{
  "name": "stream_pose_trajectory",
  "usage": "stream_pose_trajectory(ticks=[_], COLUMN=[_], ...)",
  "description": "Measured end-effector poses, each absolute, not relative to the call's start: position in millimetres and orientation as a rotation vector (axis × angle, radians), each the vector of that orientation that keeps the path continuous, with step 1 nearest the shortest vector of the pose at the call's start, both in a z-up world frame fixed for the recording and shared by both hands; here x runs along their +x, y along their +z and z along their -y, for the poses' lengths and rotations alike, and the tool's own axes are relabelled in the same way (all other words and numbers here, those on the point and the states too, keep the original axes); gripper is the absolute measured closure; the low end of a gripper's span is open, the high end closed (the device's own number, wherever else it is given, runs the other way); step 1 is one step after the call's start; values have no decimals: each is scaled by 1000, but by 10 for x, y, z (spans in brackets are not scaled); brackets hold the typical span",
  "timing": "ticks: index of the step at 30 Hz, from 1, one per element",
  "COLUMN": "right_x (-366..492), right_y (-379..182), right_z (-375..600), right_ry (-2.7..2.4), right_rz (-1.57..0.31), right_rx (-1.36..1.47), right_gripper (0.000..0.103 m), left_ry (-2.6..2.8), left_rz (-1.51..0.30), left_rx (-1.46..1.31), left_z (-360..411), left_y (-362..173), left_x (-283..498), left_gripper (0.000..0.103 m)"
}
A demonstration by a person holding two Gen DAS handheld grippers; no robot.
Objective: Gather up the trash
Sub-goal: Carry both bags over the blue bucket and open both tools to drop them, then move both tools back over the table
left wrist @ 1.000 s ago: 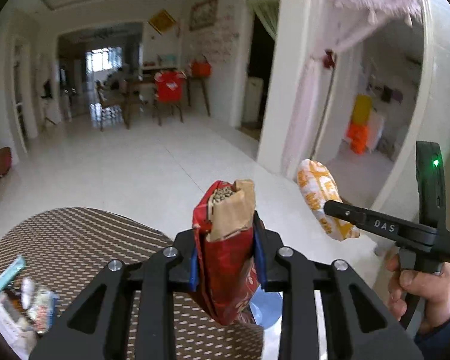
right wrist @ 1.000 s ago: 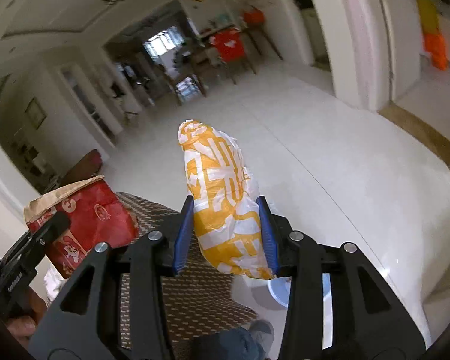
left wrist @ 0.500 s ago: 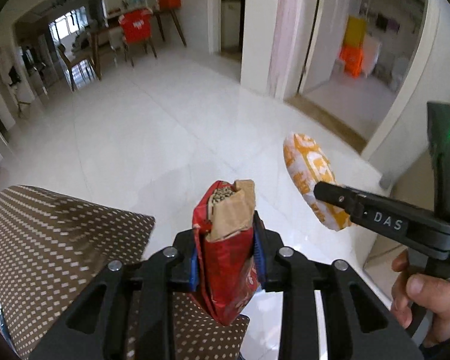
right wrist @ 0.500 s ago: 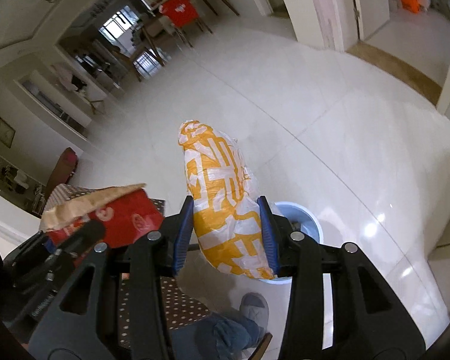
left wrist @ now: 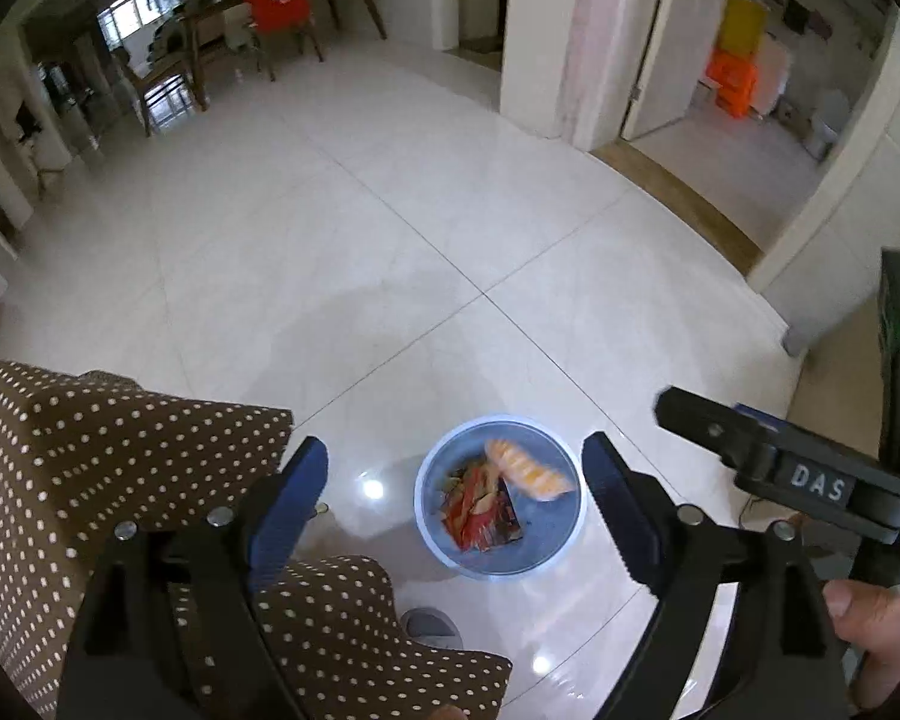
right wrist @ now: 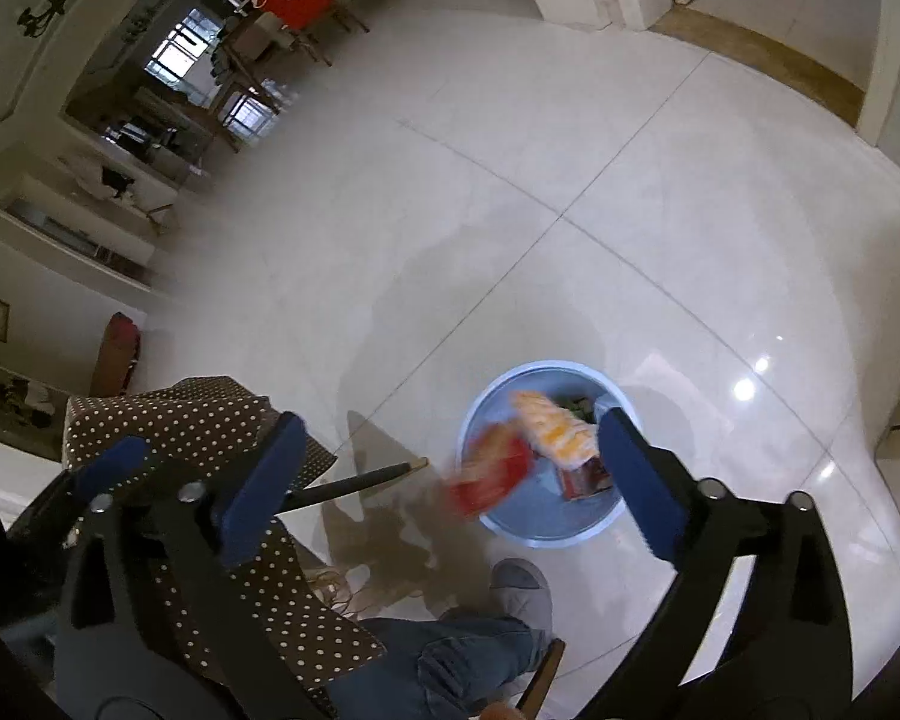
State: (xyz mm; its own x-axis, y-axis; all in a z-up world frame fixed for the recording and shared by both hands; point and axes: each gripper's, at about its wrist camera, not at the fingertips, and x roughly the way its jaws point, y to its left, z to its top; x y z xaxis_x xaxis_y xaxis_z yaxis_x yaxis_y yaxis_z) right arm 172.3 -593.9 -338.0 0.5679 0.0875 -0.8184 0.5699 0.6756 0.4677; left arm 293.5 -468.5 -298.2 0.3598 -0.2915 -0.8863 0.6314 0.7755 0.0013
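My left gripper [left wrist: 456,498] hangs over a light blue bin [left wrist: 432,546] on the floor, its jaws opening with nothing between them. The red snack bag [right wrist: 492,474] is a blur in mid-fall at the bin's left rim. My right gripper [right wrist: 450,474] is also above the bin [right wrist: 546,369], its jaws opening and bare. The orange-and-white wrapper [right wrist: 552,426] drops into the bin, and shows inside it [left wrist: 528,471] in the left wrist view. One finger [left wrist: 708,426] of the right gripper reaches in from the right there.
A table under a brown dotted cloth [left wrist: 90,456] stands left of the bin. A person's jeans leg [right wrist: 468,654] and grey slipper [right wrist: 522,588] are just below the bin. Glossy white tile floor [left wrist: 390,240] spreads beyond, with a doorway [left wrist: 720,120] at the right.
Both grippers dropped lower over the bin and tilted down. Both jaws sprang open, letting go of the red bag and the orange wrapper, which now fall into the bin.
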Motion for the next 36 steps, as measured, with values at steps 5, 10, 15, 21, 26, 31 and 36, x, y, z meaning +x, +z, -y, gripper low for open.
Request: stream_pose_trajectory(ticks=[5, 10, 15, 21, 26, 31, 36], right_x=[1662, 1601, 1534, 1467, 1441, 1461, 1521], right_y=[-3220, -2956, -2619, -2228, -1889, -1574, -1328], right_z=[5929, 5803, 5679, 5427, 5180, 4864, 4490], right_ry=[-363, -366, -367, -347, -322, -277, -218], right_rz=[-917, -876, -826, -770, -727, -685, -657], right_rx=[767, 735, 698, 647, 603, 548, 498], right_gripper=[6, 6, 6, 6, 6, 6, 6], left_ry=[-610, -624, -635, -641, -636, -615, -573], left_rz=[-992, -946, -896, -842, -792, -735, -678], left_rx=[332, 305, 275, 231, 199, 150, 118], left_z=[4449, 4326, 4173, 3923, 3676, 3319, 2944], left_y=[-2744, -2473, -2194, -1874, -1629, -1381, -1171], left_x=[2878, 2723, 2560, 2400, 2271, 2140, 1993], left_gripper=[17, 16, 16, 15, 15, 15, 14])
